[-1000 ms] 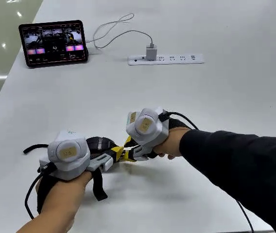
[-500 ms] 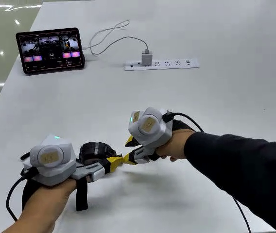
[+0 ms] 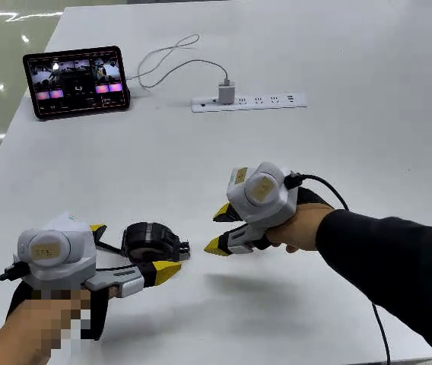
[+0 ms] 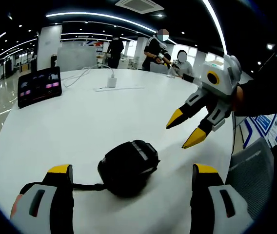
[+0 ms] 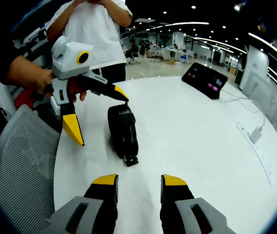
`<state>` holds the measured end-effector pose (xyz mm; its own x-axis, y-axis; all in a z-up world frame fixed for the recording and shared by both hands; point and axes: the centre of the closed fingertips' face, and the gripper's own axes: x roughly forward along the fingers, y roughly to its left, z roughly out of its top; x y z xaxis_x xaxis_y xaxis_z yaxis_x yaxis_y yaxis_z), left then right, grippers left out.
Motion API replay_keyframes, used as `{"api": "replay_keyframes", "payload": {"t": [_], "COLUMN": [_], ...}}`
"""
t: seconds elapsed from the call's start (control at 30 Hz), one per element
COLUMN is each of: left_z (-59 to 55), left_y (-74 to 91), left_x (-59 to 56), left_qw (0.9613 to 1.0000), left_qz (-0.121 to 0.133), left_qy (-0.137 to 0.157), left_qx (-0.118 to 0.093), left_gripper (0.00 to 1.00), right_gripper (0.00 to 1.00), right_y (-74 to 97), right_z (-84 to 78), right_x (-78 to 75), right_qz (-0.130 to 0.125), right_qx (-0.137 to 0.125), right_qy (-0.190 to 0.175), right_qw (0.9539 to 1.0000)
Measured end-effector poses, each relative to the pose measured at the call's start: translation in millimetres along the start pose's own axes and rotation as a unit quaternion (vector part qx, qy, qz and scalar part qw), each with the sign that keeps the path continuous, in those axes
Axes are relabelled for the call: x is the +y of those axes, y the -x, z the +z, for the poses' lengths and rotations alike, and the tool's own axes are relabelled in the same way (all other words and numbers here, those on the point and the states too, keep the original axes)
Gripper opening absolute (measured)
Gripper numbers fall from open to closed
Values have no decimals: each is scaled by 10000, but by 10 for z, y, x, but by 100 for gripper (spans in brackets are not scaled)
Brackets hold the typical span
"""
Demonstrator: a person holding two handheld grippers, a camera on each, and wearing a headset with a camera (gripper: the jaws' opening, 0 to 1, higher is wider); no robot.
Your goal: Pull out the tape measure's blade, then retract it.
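L gripper (image 3: 131, 249) jaws spread wide, R gripper (image 3: 219, 228) jaws parted, both empty

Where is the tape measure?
The tape measure lies on the white table, lower left in the head view, between the open jaws of the left hand-held gripper, apart from the right hand-held gripper.

The right gripper (image 5: 139, 181), jaws parted, faces the tape measure (image 5: 123, 130) lying on the table (image 5: 202, 146).

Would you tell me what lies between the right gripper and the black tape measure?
Only bare white tabletop separates right gripper from black tape measure, per the right gripper view.
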<state>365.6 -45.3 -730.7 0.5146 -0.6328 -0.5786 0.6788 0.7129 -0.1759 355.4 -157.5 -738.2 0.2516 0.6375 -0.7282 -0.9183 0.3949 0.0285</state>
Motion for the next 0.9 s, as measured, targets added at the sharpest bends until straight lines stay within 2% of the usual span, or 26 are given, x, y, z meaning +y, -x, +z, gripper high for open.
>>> {"api": "replay_keyframes", "payload": {"t": [0.13,0.2,0.27,0.43,0.5,0.53,0.6,0.77,0.9], "left_z": [-31,-26,-5,-2,-15,-20,-55,-37,-109], "left_y": [73,102,132,167,183,199,211,272,295], "left_x": [32,42,33,30,62,102,108,128,117], "left_qw": [9999,9999,9998,9996,9996,9992,9992,9993,9988], "left_qz": [-95,-126,-208,-265,-219,-143,-183,-249,-327], "left_qy": [8,12,41,-97,-193,-356,-318,-259,-275], "left_qx": [50,43,3,23,49,59,135,73,258], "left_gripper": [99,99,99,99,99,99,99,99,99], "right_gripper": [34,36,38,41,42,42,44,46,48], "right_y": [139,192,260,398,452,474,526,660,768], "right_z": [-79,-86,-138,-262,-302,-317,-356,-471,-573], "right_x": [-7,-13,-18,-13,-21,-22,-18,-16,-2], "right_qz": [-80,-91,-133,-204,-239,-259,-278,-384,-445], "right_qx": [-80,-205,-206,-188,-213,-216,-218,-252,-278], "right_qy": [-141,-359,-331,-362,-419,-424,-446,-551,-655], "right_qw": [9998,9991,9992,9990,9986,9985,9984,9974,9965]}}
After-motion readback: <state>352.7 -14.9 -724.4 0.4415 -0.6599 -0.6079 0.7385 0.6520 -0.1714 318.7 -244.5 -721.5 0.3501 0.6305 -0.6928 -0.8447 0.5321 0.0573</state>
